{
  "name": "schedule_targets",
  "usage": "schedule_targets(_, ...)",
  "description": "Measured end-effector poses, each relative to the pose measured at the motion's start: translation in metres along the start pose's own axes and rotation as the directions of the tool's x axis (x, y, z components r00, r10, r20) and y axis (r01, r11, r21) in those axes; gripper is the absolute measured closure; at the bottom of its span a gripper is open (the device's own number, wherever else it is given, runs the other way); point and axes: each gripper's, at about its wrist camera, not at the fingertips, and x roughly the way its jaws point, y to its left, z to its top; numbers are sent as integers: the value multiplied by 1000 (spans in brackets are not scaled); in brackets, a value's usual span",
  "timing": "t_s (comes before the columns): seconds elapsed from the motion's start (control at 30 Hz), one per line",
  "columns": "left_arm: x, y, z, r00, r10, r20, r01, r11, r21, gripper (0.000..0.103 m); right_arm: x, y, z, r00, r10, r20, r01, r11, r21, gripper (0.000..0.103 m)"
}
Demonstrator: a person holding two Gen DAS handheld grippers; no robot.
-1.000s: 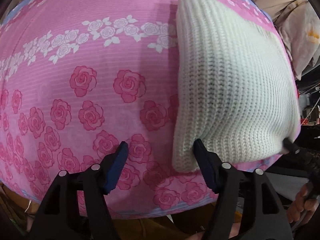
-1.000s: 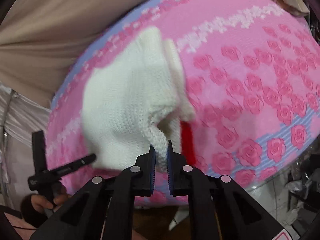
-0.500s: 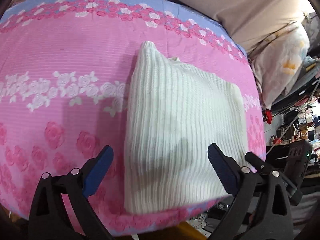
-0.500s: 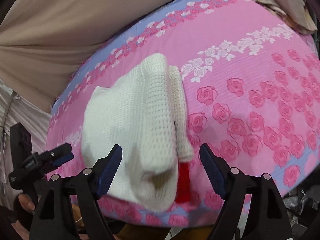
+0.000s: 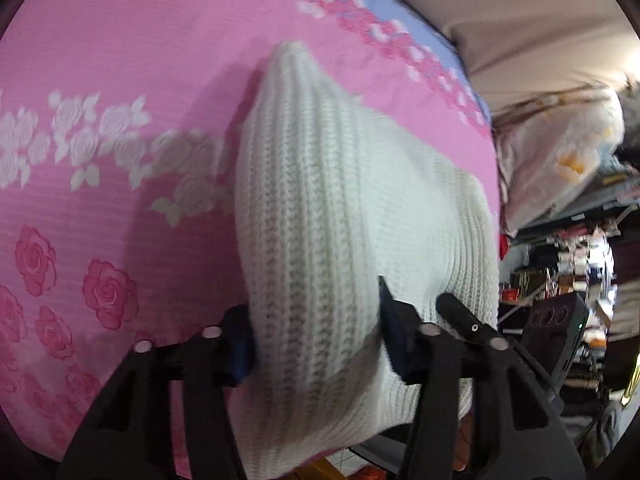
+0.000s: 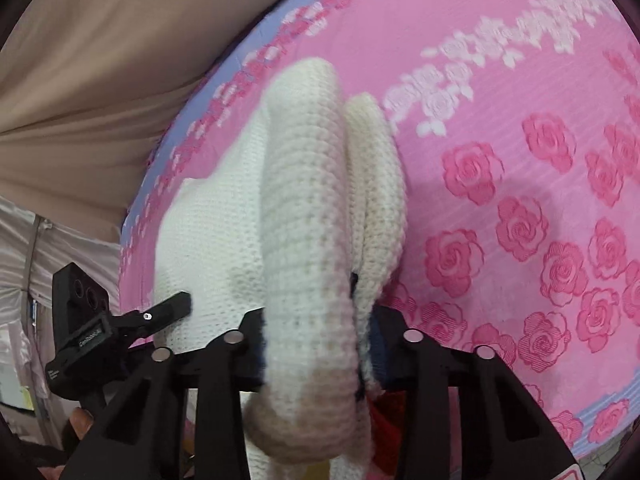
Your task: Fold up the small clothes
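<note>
Nearest in the left wrist view, the left tongs [image 5: 316,332] have their blue-padded fingers on either side of a thick bunch of the folded cream-white ribbed knit garment [image 5: 344,216], pinching it at its near end. In the right wrist view, the right tongs [image 6: 316,340] likewise straddle a rolled, doubled-over fold of the same knit garment [image 6: 296,216], the pads pressed against both flanks of the fold. A strip of red cloth [image 6: 384,412] shows just under that fold, between the tong arms.

The garment lies at the near edge of the bed, hanging slightly over it, on a pink bedspread printed with dark pink roses and a band of white roses [image 5: 120,128]. From the near edge the knit reaches toward the far edge, ending in a pointed corner just short of the bedspread's blue border [image 6: 224,76]. Beyond the far edge hangs a plain beige cloth [image 6: 100,60]. Past the bed's right side sits a pale floral bundle [image 5: 560,160].
</note>
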Motion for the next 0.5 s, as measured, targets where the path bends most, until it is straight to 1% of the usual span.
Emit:
schedule_targets(0.07,-22,-25,2,999,-43,29,41,998,53,60,-22,17,3,998,35,44,-35,999,-15,70)
schedule_targets(0.13,-47,-46,4,995,-84,62,77,992,100,60,-49,39,6,994,48,100,-43,998,-50,70)
schedule_targets(0.2,-84,-73,8,986,-128,110,107,978,177,60,-84,62,12,984,67,162,-50,993,-103,70)
schedule_targets(0.23,-104,-87,9,979,-151,138,118,968,222,60,-108,80,14,975,83,207,-53,988,-145,70)
schedule_targets(0.27,-129,-100,9,969,-177,171,126,953,274,60,-122,93,16,967,95,237,-54,983,-174,70)
schedule_targets(0.3,-150,-109,10,960,-199,199,130,940,316,60,-145,112,18,952,119,282,-56,974,-220,70)
schedule_targets(0.33,-173,-120,9,947,-223,232,129,924,361,60,-161,122,19,940,137,313,-59,967,-248,70)
schedule_targets(0.4,-219,-137,6,917,-266,297,112,887,448,60,-200,159,21,894,207,398,-72,942,-329,70)
schedule_targets(0.43,-244,-144,5,900,-281,334,91,869,487,59,-213,172,24,873,236,426,-75,929,-361,70)
schedule_targets(0.47,-274,-152,3,874,-300,382,59,846,530,59,-224,192,28,849,271,453,-80,914,-397,70)
schedule_targets(0.5,-298,-151,1,855,-314,414,39,833,552,59,-238,213,29,821,316,476,-87,893,-442,69)
